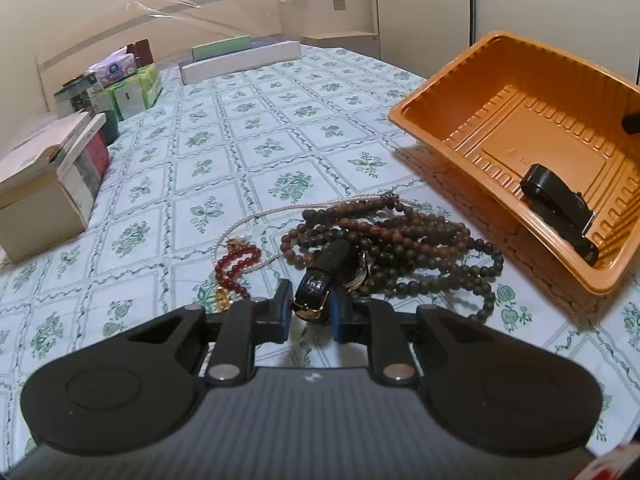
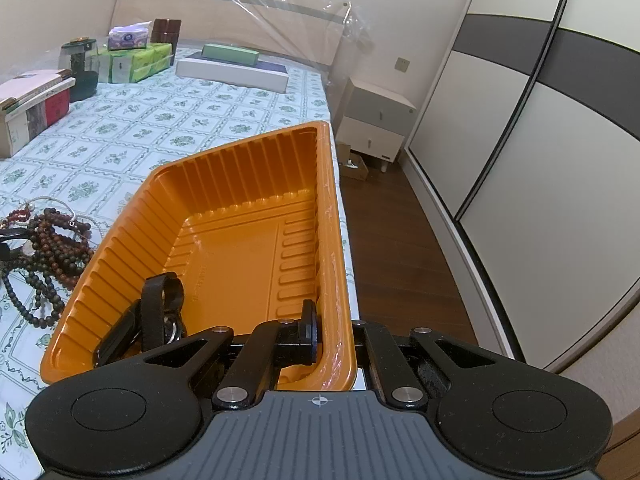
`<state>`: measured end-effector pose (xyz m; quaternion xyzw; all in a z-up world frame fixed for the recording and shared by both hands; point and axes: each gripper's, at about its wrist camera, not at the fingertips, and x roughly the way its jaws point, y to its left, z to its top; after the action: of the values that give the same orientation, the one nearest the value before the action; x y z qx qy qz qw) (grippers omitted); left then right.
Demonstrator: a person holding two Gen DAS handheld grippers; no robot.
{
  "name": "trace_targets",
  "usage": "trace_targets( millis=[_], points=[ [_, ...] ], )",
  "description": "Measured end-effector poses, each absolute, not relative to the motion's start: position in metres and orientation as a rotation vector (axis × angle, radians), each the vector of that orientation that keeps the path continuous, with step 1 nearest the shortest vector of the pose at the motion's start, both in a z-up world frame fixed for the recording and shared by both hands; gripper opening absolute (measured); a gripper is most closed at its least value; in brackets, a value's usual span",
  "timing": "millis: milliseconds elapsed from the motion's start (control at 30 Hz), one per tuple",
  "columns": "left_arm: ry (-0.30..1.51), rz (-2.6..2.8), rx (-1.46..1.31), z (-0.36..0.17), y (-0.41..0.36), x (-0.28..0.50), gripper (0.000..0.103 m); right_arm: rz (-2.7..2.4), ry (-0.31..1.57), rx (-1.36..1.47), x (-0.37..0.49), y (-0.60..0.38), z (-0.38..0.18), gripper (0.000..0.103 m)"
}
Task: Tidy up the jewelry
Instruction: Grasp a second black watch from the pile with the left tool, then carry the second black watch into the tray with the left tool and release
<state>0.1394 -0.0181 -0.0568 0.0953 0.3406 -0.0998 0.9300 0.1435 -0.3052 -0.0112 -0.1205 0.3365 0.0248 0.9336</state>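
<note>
A pile of dark wooden bead strings (image 1: 404, 244) lies on the flowered cloth, with a pearl necklace (image 1: 256, 220) and a red bead bracelet (image 1: 236, 266) beside it. My left gripper (image 1: 311, 308) is shut on the black strap of a watch (image 1: 320, 280) at the pile's near edge. An orange plastic tray (image 1: 516, 96) is tilted up at the right, with a black watch (image 1: 560, 210) in it. My right gripper (image 2: 332, 334) is shut on the tray's near rim (image 2: 334, 344). The tray's black watch (image 2: 156, 316) and the bead pile (image 2: 48, 252) show in the right wrist view.
Boxes (image 1: 44, 184), green tissue packs (image 1: 132, 88) and a glass jar (image 2: 80, 64) stand along the left. A long white box (image 1: 240, 60) with a green box on it lies at the back. The surface's right edge (image 2: 348, 264) drops to a wooden floor, with a nightstand (image 2: 376, 120) and wardrobe beyond.
</note>
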Motion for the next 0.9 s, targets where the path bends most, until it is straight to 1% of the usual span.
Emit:
trace_targets(
  millis=[233, 400, 900],
  points=[
    [0.678, -0.175, 0.162, -0.037, -0.004, 0.122, 0.014, 0.050, 0.688, -0.246, 0.144, -0.306, -0.011, 0.004],
    [0.670, -0.152, 0.143, -0.025, 0.008, 0.114, 0.013, 0.050, 0.687, -0.247, 0.144, -0.306, -0.012, 0.004],
    [0.657, -0.182, 0.138, -0.015, 0.000, 0.108, 0.013, 0.050, 0.687, -0.246, 0.144, -0.305, -0.012, 0.004]
  ],
)
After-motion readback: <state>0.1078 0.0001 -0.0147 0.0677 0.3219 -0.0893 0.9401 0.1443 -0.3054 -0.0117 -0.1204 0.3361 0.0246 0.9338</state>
